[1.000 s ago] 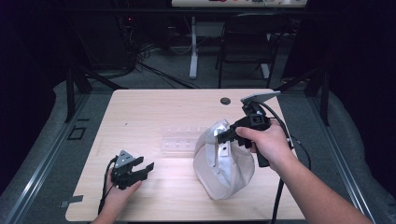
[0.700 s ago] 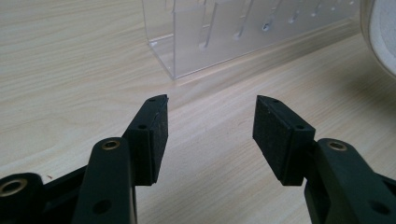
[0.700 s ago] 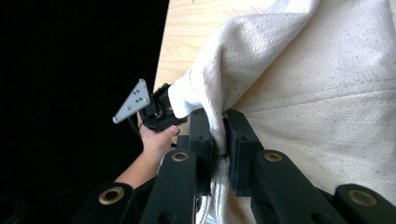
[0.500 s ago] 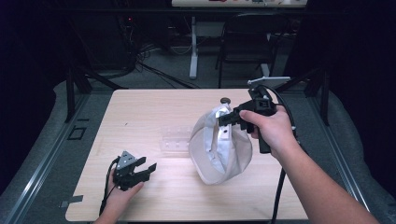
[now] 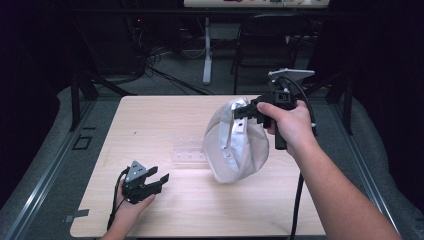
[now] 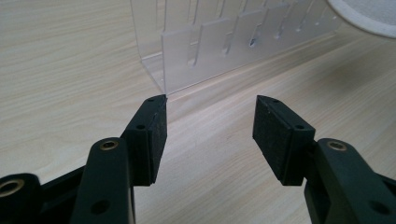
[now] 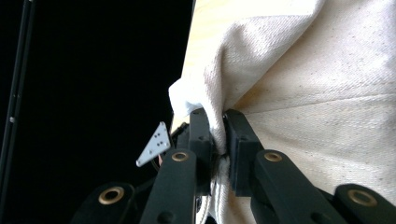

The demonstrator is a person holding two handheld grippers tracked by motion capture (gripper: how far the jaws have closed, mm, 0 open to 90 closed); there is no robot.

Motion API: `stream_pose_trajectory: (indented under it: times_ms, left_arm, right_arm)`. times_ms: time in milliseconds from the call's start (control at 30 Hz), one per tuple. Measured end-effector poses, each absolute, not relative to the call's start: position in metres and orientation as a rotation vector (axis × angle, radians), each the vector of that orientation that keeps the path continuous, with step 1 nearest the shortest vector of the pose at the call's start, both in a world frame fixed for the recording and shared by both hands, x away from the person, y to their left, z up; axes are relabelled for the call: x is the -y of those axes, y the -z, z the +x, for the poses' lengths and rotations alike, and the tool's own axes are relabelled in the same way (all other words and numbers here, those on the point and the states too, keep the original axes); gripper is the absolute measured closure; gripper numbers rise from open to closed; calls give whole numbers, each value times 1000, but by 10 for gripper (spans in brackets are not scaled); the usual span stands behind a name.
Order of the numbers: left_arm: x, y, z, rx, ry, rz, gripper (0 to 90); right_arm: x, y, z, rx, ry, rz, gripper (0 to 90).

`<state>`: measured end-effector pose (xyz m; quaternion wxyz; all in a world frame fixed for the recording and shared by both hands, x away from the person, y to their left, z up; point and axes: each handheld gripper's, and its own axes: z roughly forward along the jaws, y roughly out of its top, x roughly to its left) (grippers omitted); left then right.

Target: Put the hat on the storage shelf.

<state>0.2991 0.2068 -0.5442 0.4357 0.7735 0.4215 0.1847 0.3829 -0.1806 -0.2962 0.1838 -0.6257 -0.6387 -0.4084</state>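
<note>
The wooden table (image 5: pixel 150 120) lies bare across its far-left half. A cream cap (image 5: pixel 235 150) hangs mid-right above it, its edge pinched in the right gripper (image 5: pixel 240 114). A clear rack (image 5: pixel 190 155) stands just left. Near-left, the left gripper (image 5: pixel 155 181) rests, jaws wide, holding nothing.

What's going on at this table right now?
A person is working at a wooden table with a hand-held gripper in each hand. The right hand-held gripper is shut on the edge of a cream cloth cap, holding it up off the table. The left hand-held gripper rests open near the table's front edge, pointing at a clear plastic rack and holding nothing.
</note>
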Motion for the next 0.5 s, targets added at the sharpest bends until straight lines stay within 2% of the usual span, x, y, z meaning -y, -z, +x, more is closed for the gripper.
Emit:
stream_pose_trajectory:
  times_ms: [267,500]
  left_arm:
    - [-196,537,298,-1017,-455,1922,461]
    - [-171,523,303,-941,-480,1931,429]
  right_arm:
    - [177,293,396,1782,1157,-1794,826]
    - [176,288,406,1756,1195,-1843,826]
